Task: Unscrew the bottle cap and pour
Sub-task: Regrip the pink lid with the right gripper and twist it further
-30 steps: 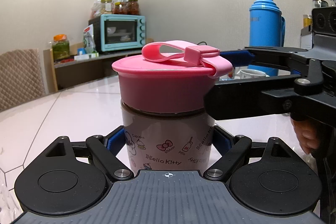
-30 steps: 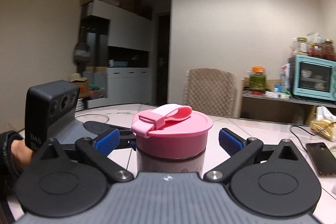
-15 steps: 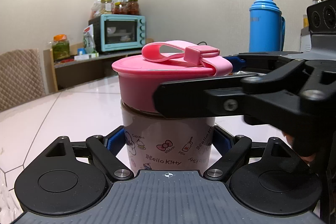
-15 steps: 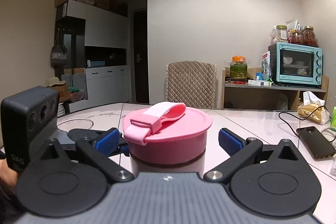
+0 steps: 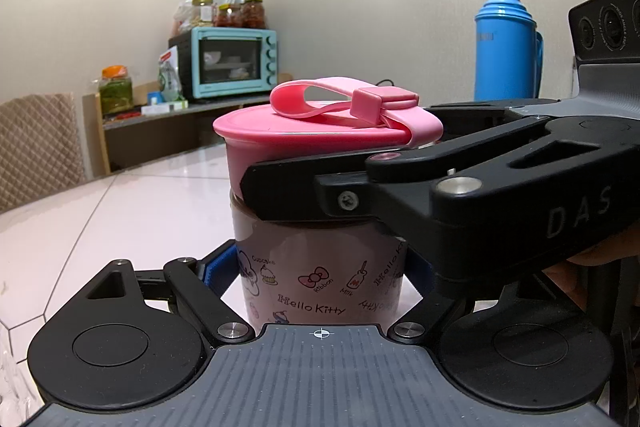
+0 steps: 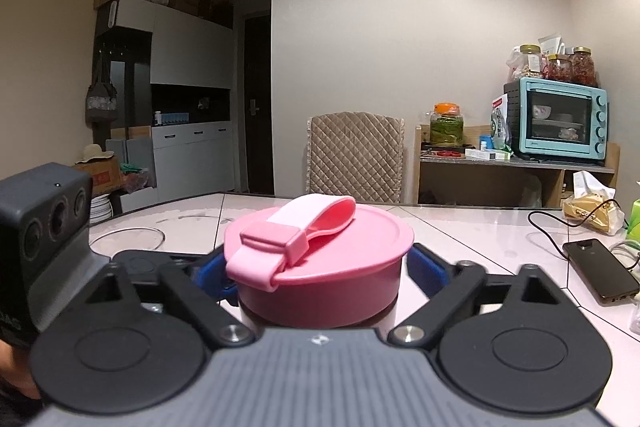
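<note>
Standing upright on the white bench (image 5: 120,211), the printed bottle (image 5: 320,279) sits clamped at its body between the left hand-held gripper (image 5: 320,273) pads. Its pink cap (image 6: 320,267) lies between the right hand-held gripper (image 6: 320,273) jaws, which have just closed onto its sides.

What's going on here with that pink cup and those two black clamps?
A person is opening a cup using two handheld grippers. The left gripper clamps the cup's body on the table. The right gripper has just closed its jaws on the pink lid, ready to twist. Nothing is poured yet.
</note>
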The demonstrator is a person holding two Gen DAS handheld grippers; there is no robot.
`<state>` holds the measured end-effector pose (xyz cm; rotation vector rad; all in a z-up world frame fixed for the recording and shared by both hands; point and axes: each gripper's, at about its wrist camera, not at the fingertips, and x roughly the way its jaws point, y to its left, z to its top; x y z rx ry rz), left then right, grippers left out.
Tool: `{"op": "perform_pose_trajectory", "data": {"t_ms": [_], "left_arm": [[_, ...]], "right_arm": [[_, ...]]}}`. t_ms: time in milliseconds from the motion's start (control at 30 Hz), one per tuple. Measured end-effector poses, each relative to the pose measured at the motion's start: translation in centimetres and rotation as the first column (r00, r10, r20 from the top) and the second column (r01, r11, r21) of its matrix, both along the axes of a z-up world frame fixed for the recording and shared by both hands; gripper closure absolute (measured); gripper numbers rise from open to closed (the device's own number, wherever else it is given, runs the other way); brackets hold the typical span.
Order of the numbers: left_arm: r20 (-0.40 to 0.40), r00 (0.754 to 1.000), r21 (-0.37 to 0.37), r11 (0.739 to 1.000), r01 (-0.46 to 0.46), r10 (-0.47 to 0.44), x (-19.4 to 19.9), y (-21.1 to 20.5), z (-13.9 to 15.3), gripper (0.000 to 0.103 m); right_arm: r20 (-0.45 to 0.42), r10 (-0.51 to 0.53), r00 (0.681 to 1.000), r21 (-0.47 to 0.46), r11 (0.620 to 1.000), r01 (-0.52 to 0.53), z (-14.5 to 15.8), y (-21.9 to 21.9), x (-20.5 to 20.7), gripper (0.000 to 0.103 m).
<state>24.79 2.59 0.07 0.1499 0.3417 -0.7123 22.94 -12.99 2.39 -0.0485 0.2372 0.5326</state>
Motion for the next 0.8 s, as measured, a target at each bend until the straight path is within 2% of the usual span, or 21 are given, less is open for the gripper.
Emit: {"op": "perform_pose_trajectory", "data": {"t_ms": [233, 467, 667, 800], "left_arm": [[0.0, 1.0, -0.001, 1.0, 0.0, 0.0, 0.0, 0.0, 0.0, 0.013], [0.0, 1.0, -0.001, 1.0, 0.001, -0.001, 0.0, 0.0, 0.1, 0.013], [0.0, 1.0, -0.001, 1.0, 0.001, -0.001, -0.1, 0.0, 0.1, 0.013], [0.0, 1.0, -0.001, 1.0, 0.001, -0.001, -0.2, -0.1, 0.1, 0.013]], "right_arm": [[0.005, 0.064, 0.998, -0.018, 0.998, -0.064, 0.2, -0.5, 0.4, 0.018], [0.02, 0.281, 0.959, -0.014, 0.96, -0.281, 0.1, -3.3, 2.3, 0.018], [0.004, 0.441, 0.897, -0.021, 0.897, -0.441, 0.5, -4.8, 4.1, 0.018], [-0.01, 0.581, 0.814, -0.013, 0.814, -0.581, 0.8, -6.0, 6.0, 0.018]]}}
